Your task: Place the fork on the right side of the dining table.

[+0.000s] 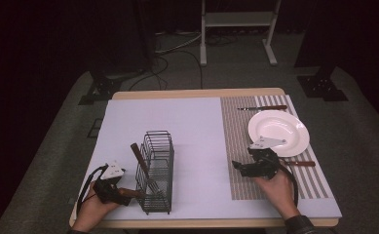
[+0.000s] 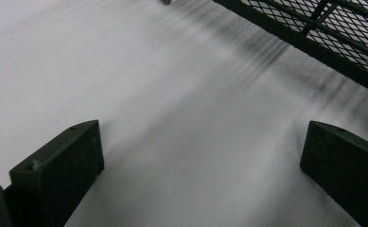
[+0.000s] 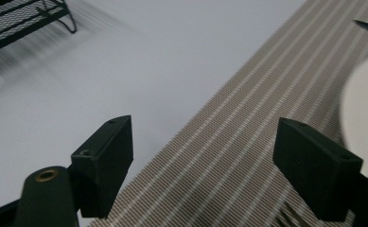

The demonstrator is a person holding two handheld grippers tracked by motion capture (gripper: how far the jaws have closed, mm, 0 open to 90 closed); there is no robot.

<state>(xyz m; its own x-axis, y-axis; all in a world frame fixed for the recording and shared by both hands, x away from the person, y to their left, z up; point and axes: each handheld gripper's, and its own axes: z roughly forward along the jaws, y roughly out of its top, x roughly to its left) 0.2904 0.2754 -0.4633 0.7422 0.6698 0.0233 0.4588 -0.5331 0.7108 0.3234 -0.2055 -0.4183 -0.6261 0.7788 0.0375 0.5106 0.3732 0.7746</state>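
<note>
At the near edge of the worktop, a person's left tool rests low on the pale lilac cover, jaws spread wide with nothing between them, just beside the near left corner of a black wire rack; in the left gripper view the rack's mesh base crosses the upper right corner. A wooden-handled fork leans tilted inside the rack, handle up and to the left. To the right, the right tool sits over the striped placemat, its jaws likewise parted and empty, just in front of a white plate. One wooden-handled utensil lies near the plate's front rim, and a knife lies beyond the plate
</note>
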